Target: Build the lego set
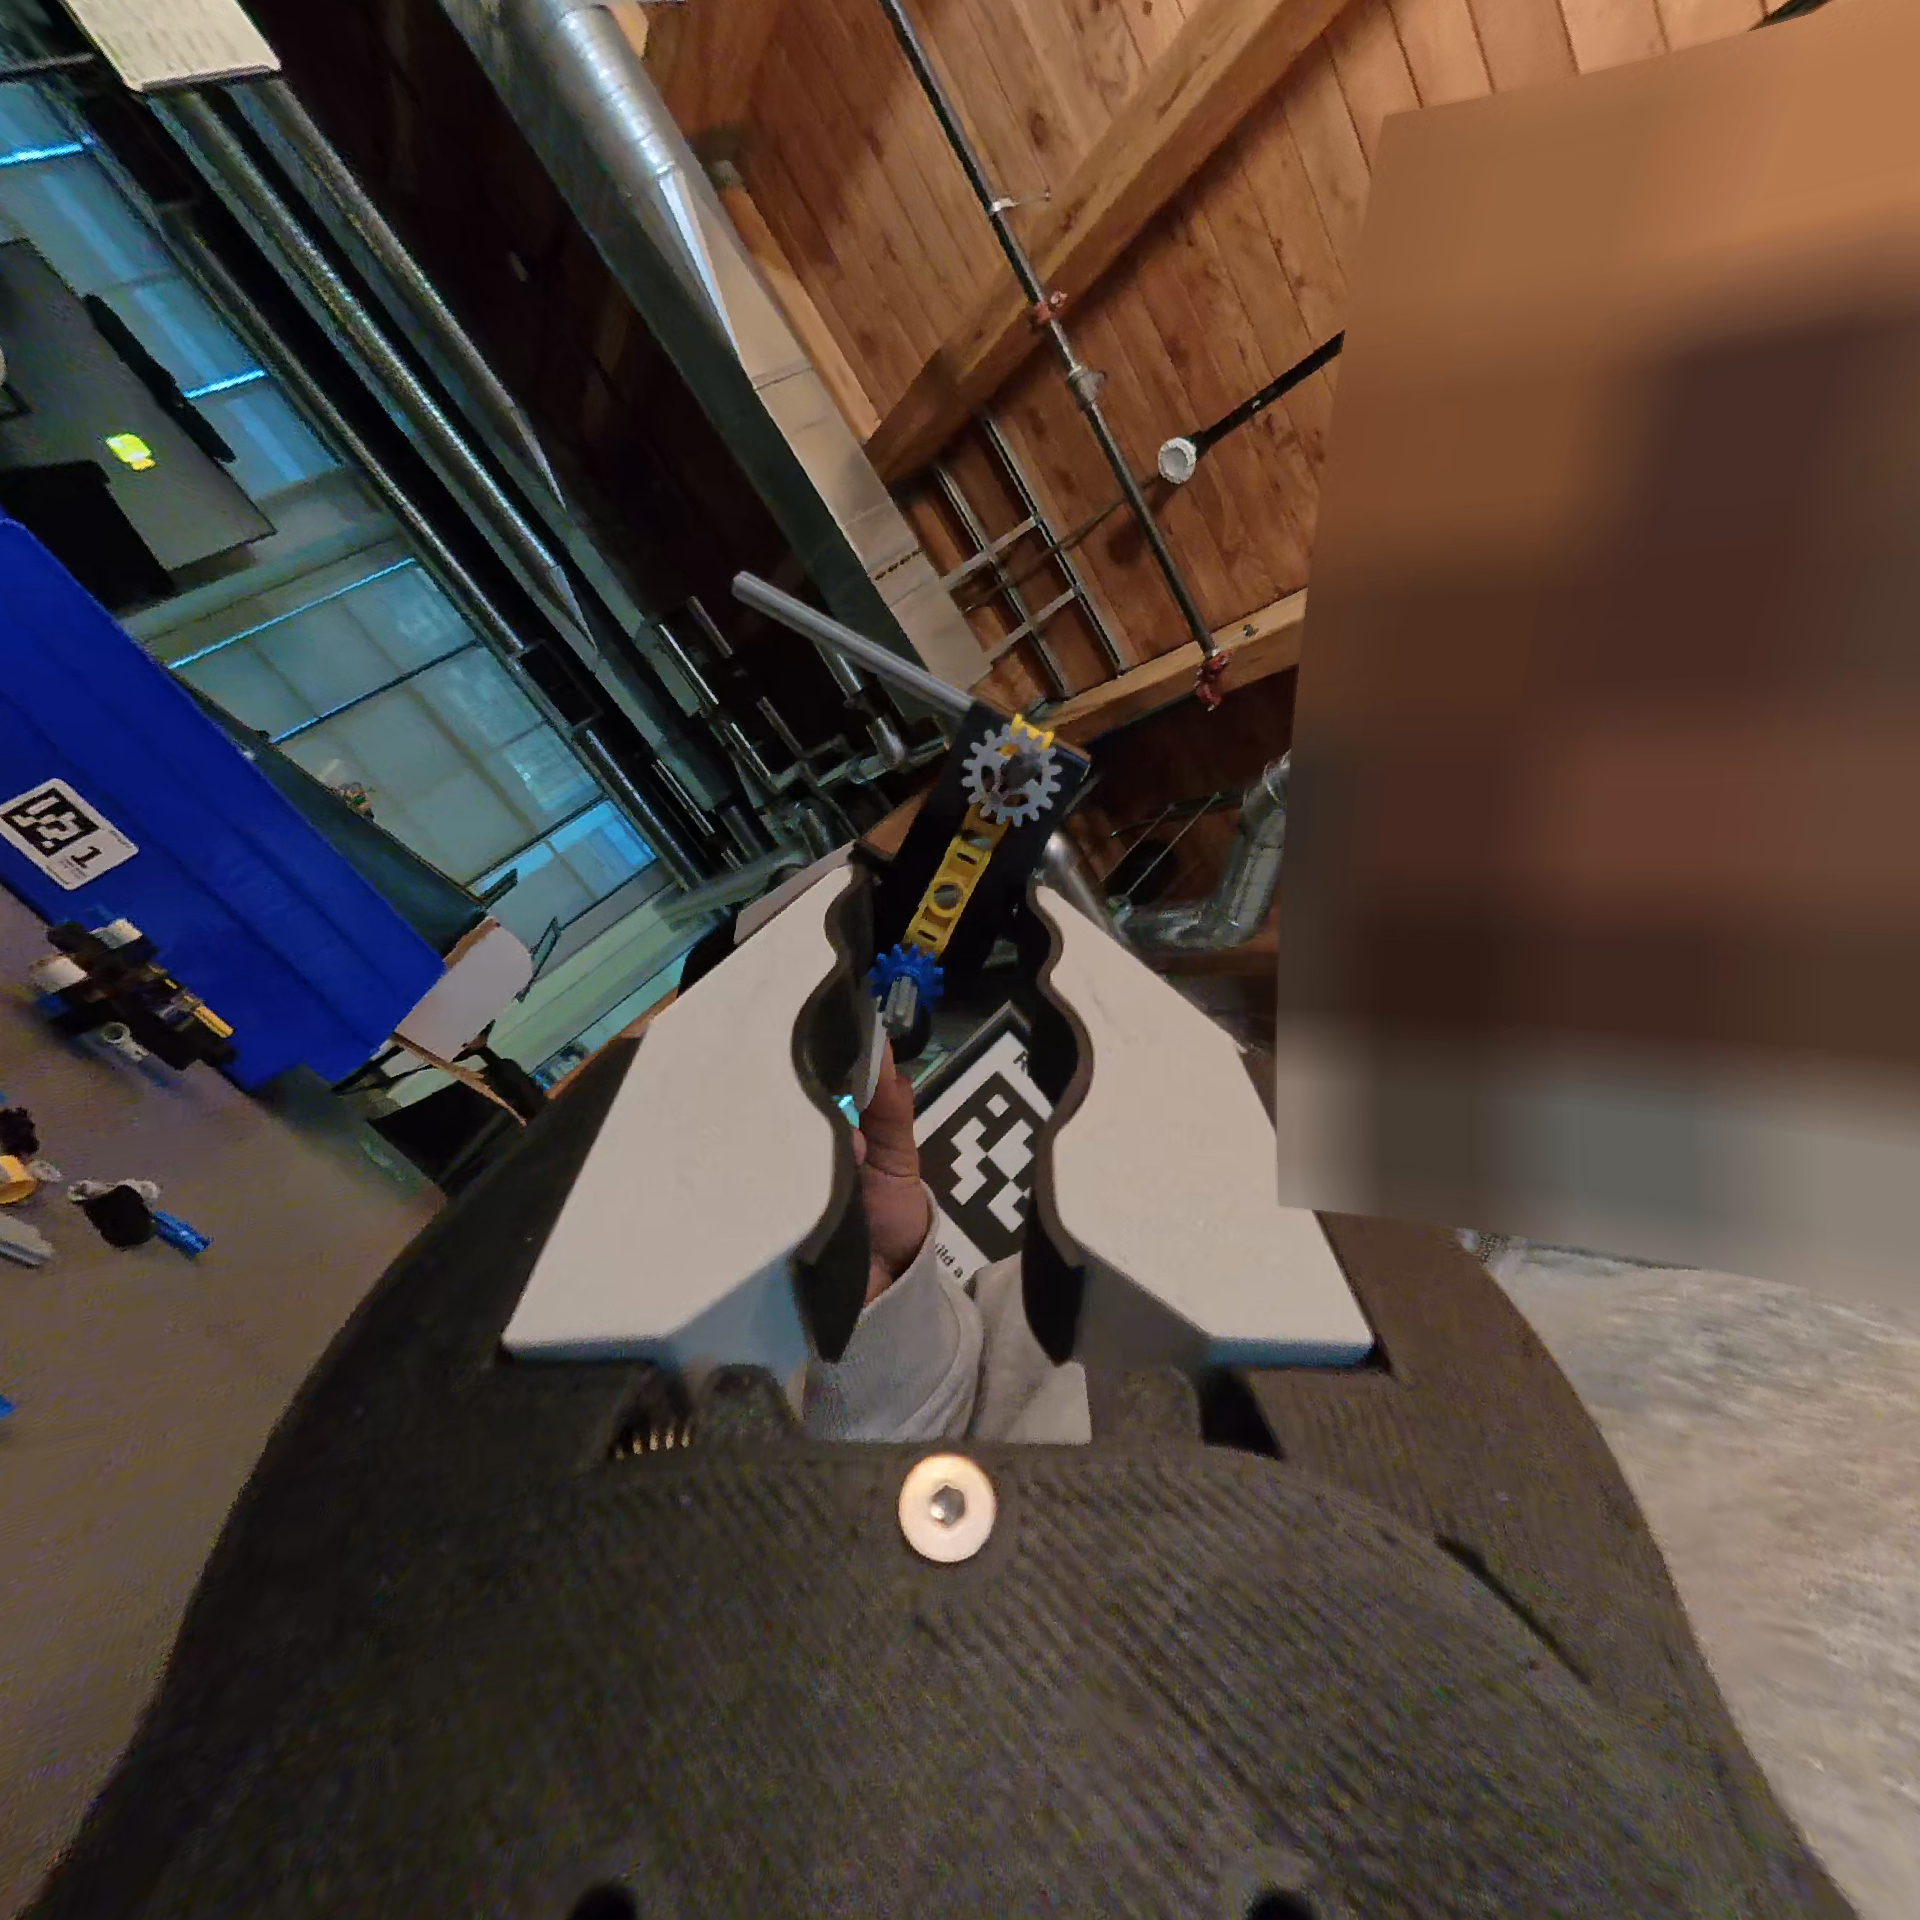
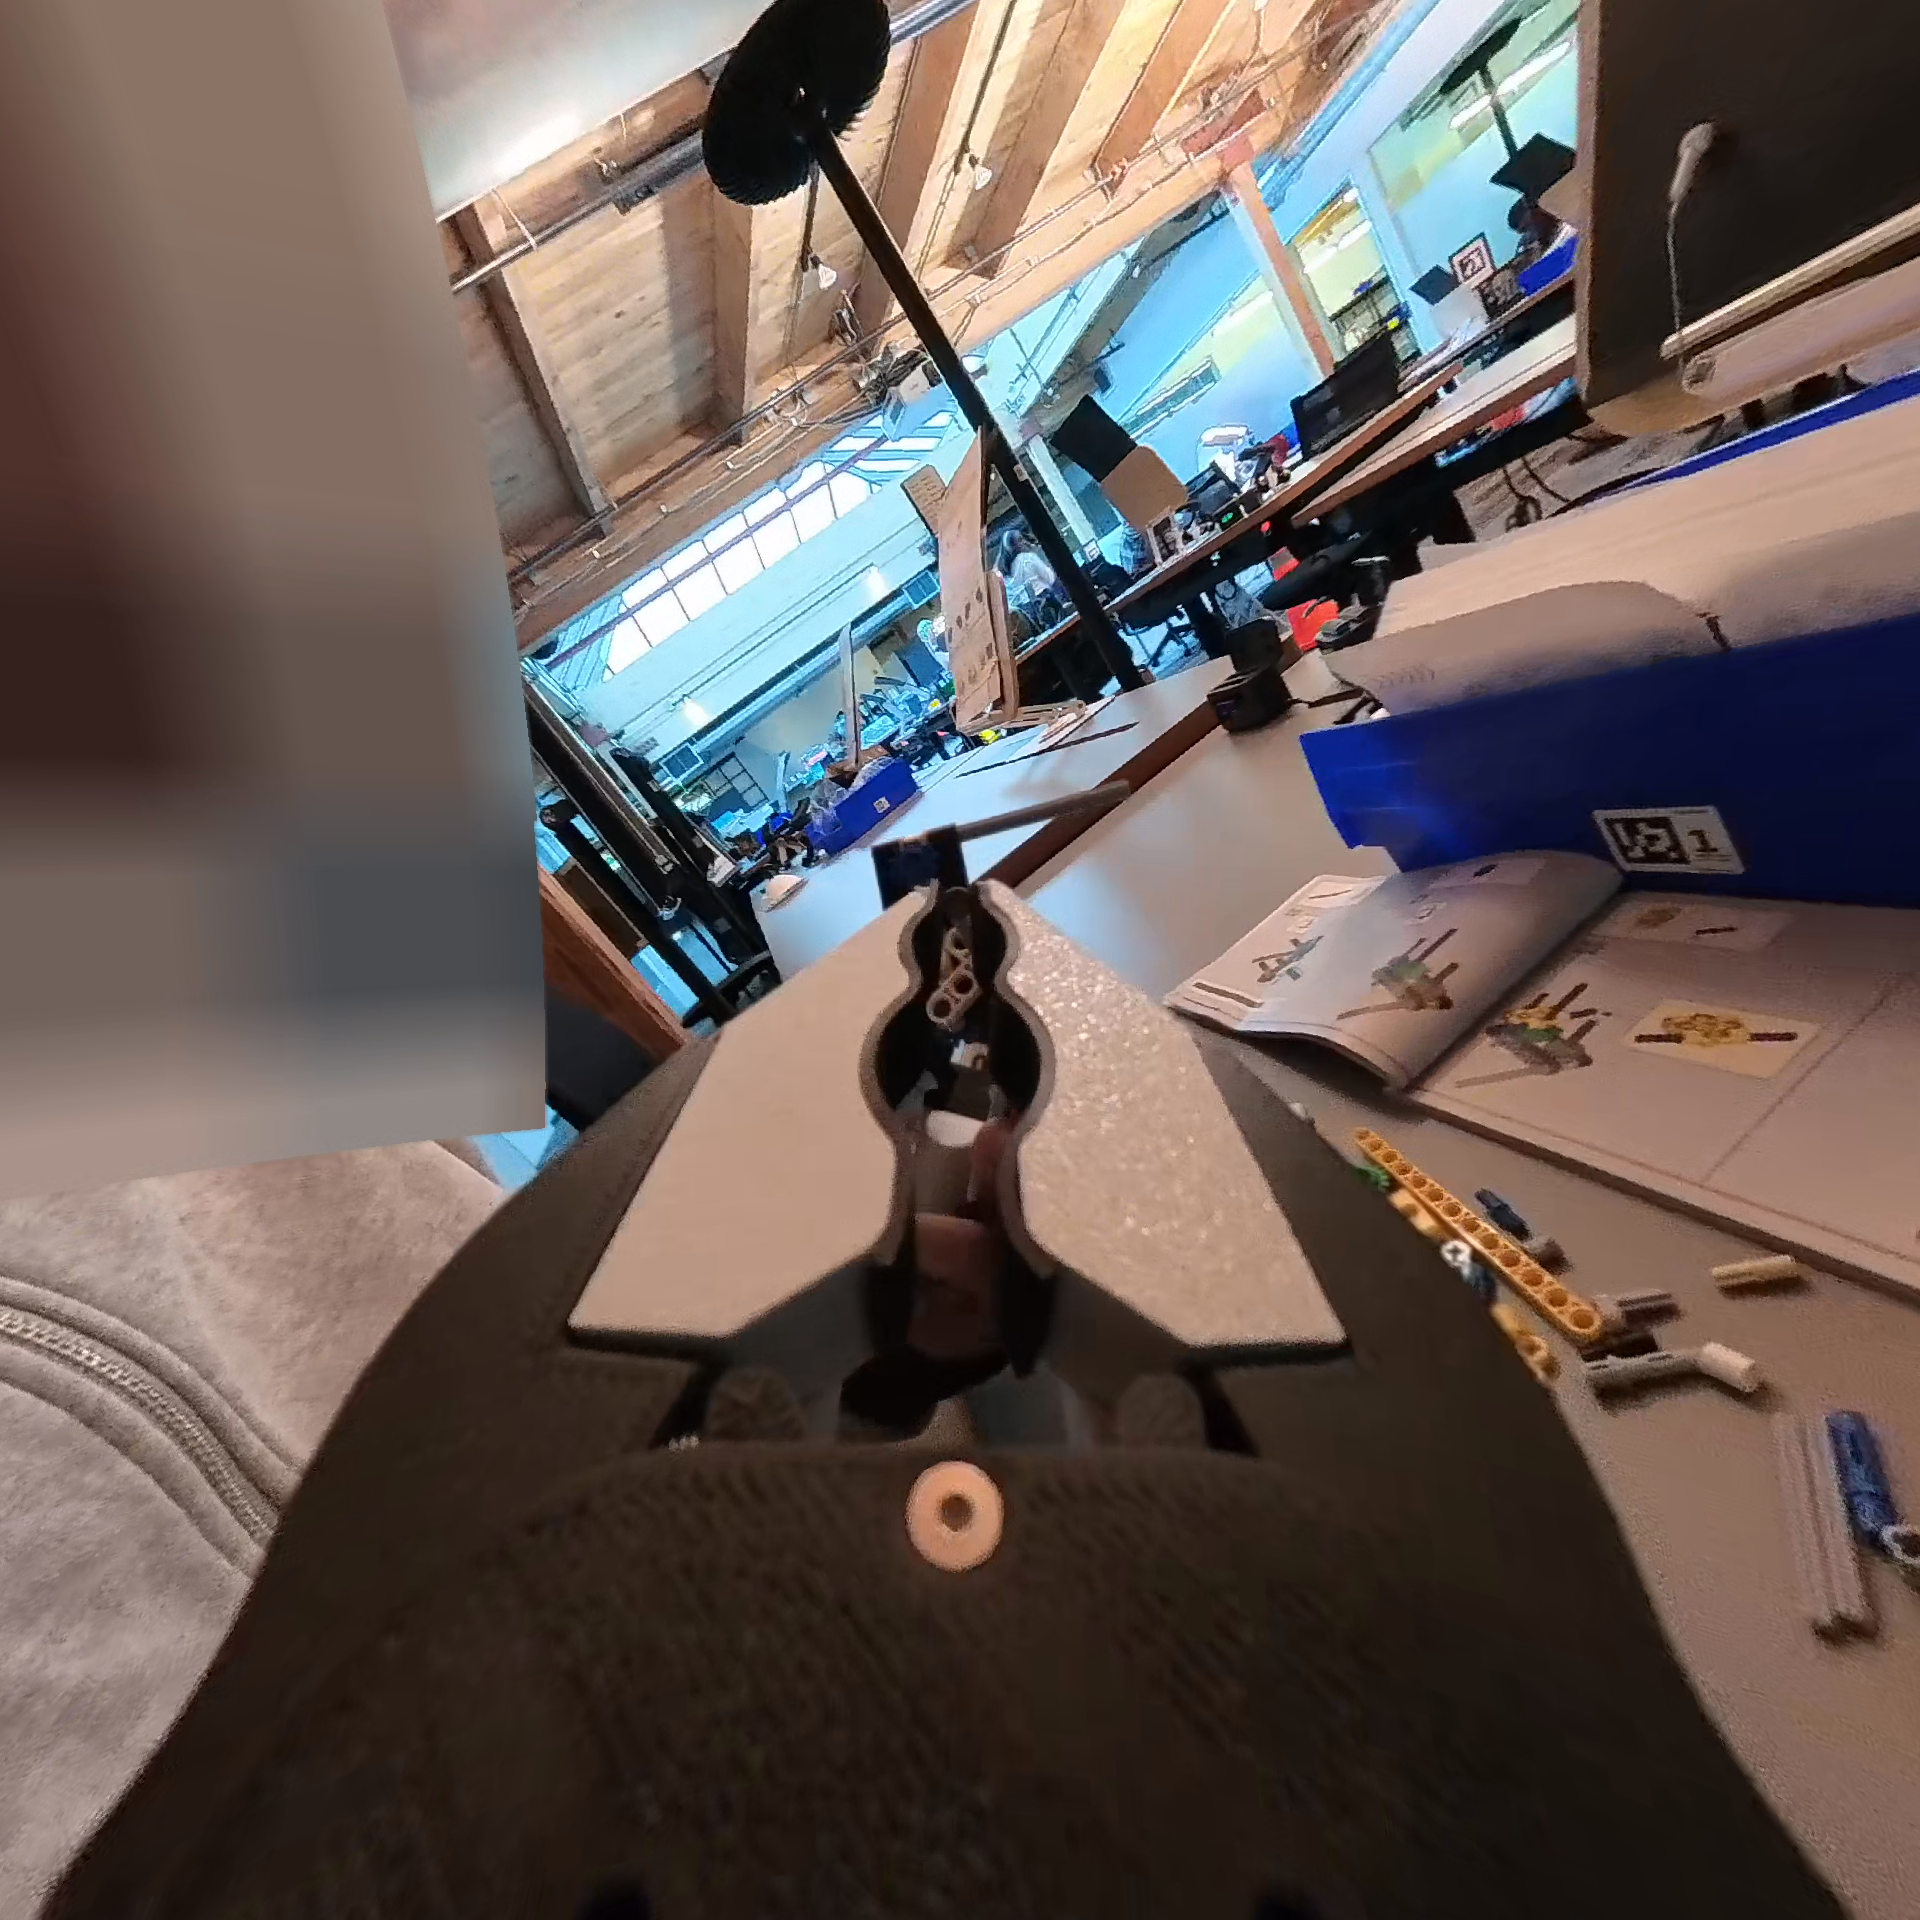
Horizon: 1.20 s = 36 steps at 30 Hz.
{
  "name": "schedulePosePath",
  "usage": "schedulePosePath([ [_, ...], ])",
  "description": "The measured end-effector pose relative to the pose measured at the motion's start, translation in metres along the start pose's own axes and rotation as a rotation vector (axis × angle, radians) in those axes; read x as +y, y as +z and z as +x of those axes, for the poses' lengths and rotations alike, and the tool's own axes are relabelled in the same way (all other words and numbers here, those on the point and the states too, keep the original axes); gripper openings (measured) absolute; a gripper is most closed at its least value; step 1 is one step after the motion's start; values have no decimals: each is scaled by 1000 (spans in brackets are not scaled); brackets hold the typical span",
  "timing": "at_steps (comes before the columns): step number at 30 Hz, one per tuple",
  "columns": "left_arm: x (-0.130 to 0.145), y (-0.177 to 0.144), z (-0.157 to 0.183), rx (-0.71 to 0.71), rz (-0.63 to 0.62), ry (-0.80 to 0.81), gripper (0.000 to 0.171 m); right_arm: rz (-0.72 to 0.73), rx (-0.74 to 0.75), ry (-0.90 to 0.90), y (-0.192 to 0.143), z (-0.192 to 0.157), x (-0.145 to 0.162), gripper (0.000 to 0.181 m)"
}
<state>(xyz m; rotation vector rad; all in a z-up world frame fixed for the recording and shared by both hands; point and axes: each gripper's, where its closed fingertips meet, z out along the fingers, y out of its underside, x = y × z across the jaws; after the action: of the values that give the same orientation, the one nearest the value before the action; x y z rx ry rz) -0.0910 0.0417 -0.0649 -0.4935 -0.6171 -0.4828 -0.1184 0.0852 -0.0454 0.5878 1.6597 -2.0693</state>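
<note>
left gripper (image 1: 940, 883) raised off the table, pinching lego assembly (image 1: 971, 883) of yellow beam, grey gear (image 1: 1011, 774), blue gear (image 1: 906, 977), grey axle (image 1: 847, 644), right gripper (image 2: 951, 904) pressed onto the same assembly, blue bin (image 2: 1558, 758) and open instruction booklet (image 2: 1507, 997) on table (image 2: 1143, 852), loose pieces (image 2: 1475, 1236) just beside right gripper

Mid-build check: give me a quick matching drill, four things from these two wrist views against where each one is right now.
Things:
1. grey gear
2. blue gear
3. instruction booklet
4. long yellow beam

Places:
A. lying loose on the table among small parts
B. lower end of the held assembly, near the left gripper's fingertips
C. open on the table beside the blue bin
D. upper end of the held assembly, above the yellow strip

Pairs: 1-D, 2-B, 3-C, 4-A
</note>
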Motion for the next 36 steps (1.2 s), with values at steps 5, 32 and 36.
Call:
schedulePosePath([
  [5,1,0,-1,-25,-23,39,25,-14,1,-4,-2,1,0,3],
  [32,6,3,-6,-36,-34,3,25,-154,202,-445,0,4,6,4],
  [36,4,3,-4,-26,-13,-8,25,-162,248,-608,3,1,6,5],
])
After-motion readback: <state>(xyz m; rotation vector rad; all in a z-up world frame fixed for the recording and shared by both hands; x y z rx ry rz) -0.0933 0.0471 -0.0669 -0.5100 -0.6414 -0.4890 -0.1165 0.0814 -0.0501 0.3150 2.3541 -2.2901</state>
